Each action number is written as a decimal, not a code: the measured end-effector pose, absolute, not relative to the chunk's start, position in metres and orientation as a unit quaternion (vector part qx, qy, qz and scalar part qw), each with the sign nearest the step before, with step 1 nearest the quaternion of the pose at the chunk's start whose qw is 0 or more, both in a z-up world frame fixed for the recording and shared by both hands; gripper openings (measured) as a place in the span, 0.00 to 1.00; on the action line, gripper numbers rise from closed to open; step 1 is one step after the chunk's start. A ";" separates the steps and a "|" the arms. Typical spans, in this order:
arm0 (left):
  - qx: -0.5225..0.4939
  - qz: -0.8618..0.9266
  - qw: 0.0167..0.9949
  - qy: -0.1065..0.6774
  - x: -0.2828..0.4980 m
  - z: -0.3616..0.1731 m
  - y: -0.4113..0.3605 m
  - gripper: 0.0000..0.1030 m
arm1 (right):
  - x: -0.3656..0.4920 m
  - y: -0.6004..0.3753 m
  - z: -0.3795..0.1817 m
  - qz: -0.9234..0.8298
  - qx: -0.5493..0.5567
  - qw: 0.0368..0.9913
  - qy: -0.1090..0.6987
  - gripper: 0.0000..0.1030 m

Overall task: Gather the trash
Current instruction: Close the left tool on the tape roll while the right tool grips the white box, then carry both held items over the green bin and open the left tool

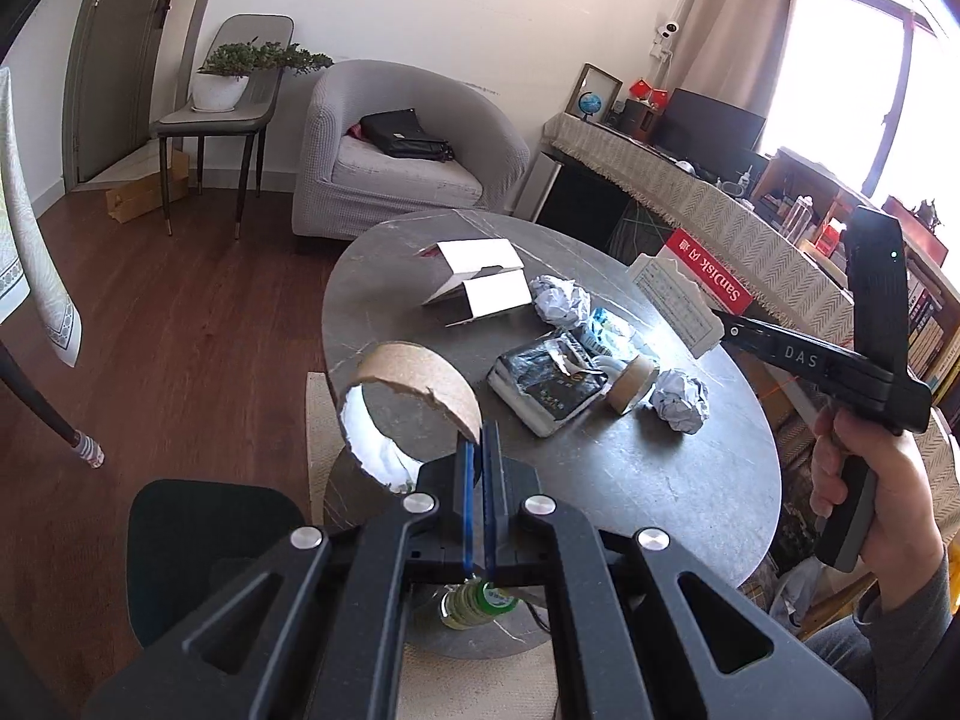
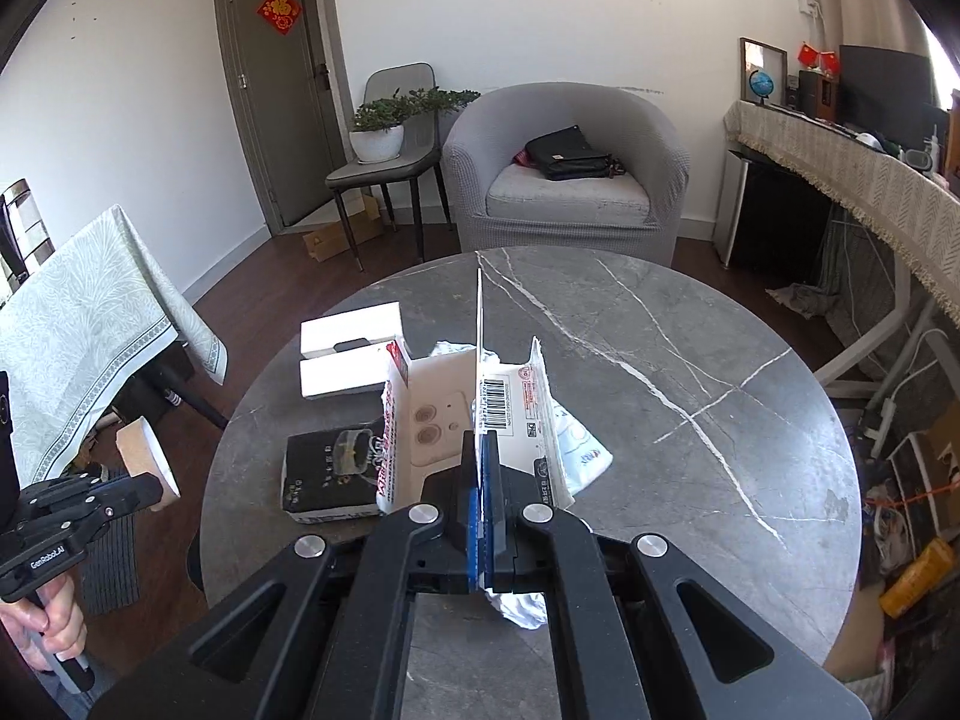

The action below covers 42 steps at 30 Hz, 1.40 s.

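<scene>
My left gripper (image 1: 479,441) is shut on the wall of a wide cardboard tape ring (image 1: 408,405) and holds it off the left edge of the round grey table (image 1: 630,480). The ring also shows in the right wrist view (image 2: 147,462). My right gripper (image 2: 482,450) is shut on a flap of an opened white and red SanDisk box (image 2: 462,414) and holds it above the table. In the left wrist view that box (image 1: 690,294) hangs at the table's right side. On the table lie a dark packet (image 1: 549,387), a small tape roll (image 1: 630,384), two crumpled paper balls (image 1: 561,300) and a white folded carton (image 1: 480,285).
A black bin (image 1: 204,552) stands on the floor below my left gripper. A green bottle (image 1: 477,603) lies under the gripper. A grey armchair (image 2: 570,174) stands behind the table. A cloth-covered table (image 2: 84,324) is at the left and a long shelf (image 2: 870,180) at the right.
</scene>
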<state>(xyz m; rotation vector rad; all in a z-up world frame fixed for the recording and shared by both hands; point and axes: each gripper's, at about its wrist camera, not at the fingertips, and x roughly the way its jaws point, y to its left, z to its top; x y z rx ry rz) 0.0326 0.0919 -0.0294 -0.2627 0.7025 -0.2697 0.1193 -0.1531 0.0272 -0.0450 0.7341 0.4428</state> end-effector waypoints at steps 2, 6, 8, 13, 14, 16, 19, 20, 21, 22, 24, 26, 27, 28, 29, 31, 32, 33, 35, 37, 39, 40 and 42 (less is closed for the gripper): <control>-0.134 -0.119 0.921 0.347 0.033 -0.036 0.105 0.03 | 0.117 -0.139 0.031 0.227 -0.024 0.907 0.353 0.01; -0.138 -0.092 0.919 0.357 0.035 -0.051 0.131 0.03 | 0.112 -0.107 0.038 0.257 -0.025 0.901 0.348 0.01; -0.140 -0.080 0.917 0.365 0.035 -0.061 0.144 0.03 | 0.109 -0.091 0.041 0.270 -0.027 0.898 0.345 0.01; -0.152 -0.050 0.904 0.396 0.035 -0.092 0.175 0.03 | 0.102 -0.051 0.038 0.298 -0.032 0.888 0.349 0.01; -0.153 -0.044 0.902 0.401 0.035 -0.098 0.180 0.03 | 0.101 -0.042 0.036 0.303 -0.034 0.885 0.350 0.01; -0.160 -0.037 0.898 0.409 0.036 -0.107 0.192 0.03 | 0.098 -0.026 0.033 0.315 -0.038 0.880 0.354 0.01; -0.173 -0.033 0.888 0.424 0.035 -0.121 0.206 0.03 | 0.094 -0.003 0.027 0.330 -0.048 0.871 0.360 0.01; -0.170 -0.029 0.887 0.428 0.035 -0.125 0.208 0.03 | 0.093 0.004 0.024 0.334 -0.051 0.869 0.362 0.01; -0.166 -0.025 0.886 0.432 0.034 -0.129 0.211 0.03 | 0.092 0.011 0.021 0.338 -0.054 0.866 0.365 0.01; -0.165 -0.022 0.884 0.437 0.033 -0.133 0.214 0.03 | 0.092 0.018 0.018 0.342 -0.057 0.863 0.367 0.01; -0.165 -0.016 0.880 0.444 0.032 -0.143 0.221 0.03 | 0.091 0.028 0.014 0.348 -0.058 0.859 0.372 0.01; -0.163 -0.011 0.874 0.457 0.031 -0.154 0.224 0.03 | 0.090 0.039 0.012 0.356 -0.058 0.854 0.374 0.01; -0.162 -0.010 0.871 0.463 0.031 -0.160 0.227 0.03 | 0.089 0.044 0.010 0.360 -0.059 0.852 0.375 0.01; -0.160 -0.009 0.869 0.469 0.031 -0.165 0.229 0.03 | 0.088 0.049 0.009 0.363 -0.059 0.851 0.376 0.01; -0.159 -0.009 0.866 0.475 0.032 -0.170 0.231 0.03 | 0.087 0.055 0.007 0.366 -0.061 0.848 0.378 0.01; -0.167 -0.013 0.859 0.484 0.032 -0.181 0.235 0.03 | 0.086 0.067 0.002 0.371 -0.064 0.844 0.383 0.01; -0.175 -0.014 0.855 0.489 0.033 -0.186 0.236 0.03 | 0.085 0.072 -0.001 0.374 -0.066 0.841 0.386 0.01; -0.179 -0.013 0.850 0.495 0.033 -0.192 0.238 0.03 | 0.085 0.076 -0.003 0.376 -0.069 0.838 0.389 0.01; -0.184 -0.011 0.842 0.507 0.032 -0.203 0.242 0.03 | 0.084 0.086 -0.010 0.377 -0.076 0.833 0.398 0.01; -0.189 -0.011 0.834 0.518 0.032 -0.212 0.243 0.03 | 0.083 0.094 -0.018 0.377 -0.085 0.828 0.407 0.01; -0.189 -0.011 0.828 0.527 0.032 -0.220 0.245 0.03 | 0.082 0.102 -0.027 0.378 -0.093 0.822 0.415 0.01; -0.192 -0.012 0.824 0.532 0.031 -0.223 0.247 0.04 | 0.082 0.106 -0.031 0.379 -0.097 0.820 0.418 0.01; -0.197 -0.010 0.818 0.540 0.030 -0.229 0.249 0.10 | 0.082 0.114 -0.037 0.381 -0.104 0.815 0.424 0.01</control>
